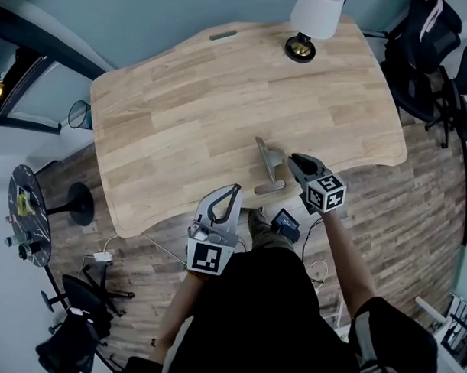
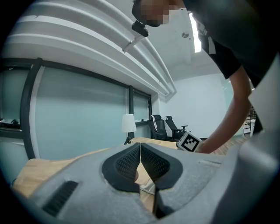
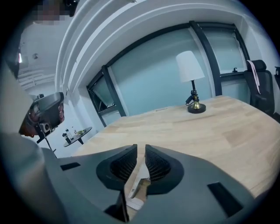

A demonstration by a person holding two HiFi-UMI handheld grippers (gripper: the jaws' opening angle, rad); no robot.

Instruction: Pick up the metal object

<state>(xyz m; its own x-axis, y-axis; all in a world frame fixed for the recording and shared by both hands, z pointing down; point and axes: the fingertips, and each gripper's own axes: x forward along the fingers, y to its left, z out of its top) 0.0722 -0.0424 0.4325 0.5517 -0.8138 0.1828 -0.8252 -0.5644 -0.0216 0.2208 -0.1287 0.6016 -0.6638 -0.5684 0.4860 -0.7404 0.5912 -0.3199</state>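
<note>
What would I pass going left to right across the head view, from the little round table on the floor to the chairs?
Round black side table → left gripper → metal object → right gripper → black office chairs. The lamp is left out because it sits above the right gripper in the picture.

Left tongs [image 1: 233, 189] held close before the torso, jaws closed tip to tip with nothing between them, right tongs [image 1: 295, 160] reaching further forward and tilted downward, jaws a narrow slit apart, left forearm [image 1: 176, 306] and right forearm [image 1: 352, 259] both extended forward
</note>
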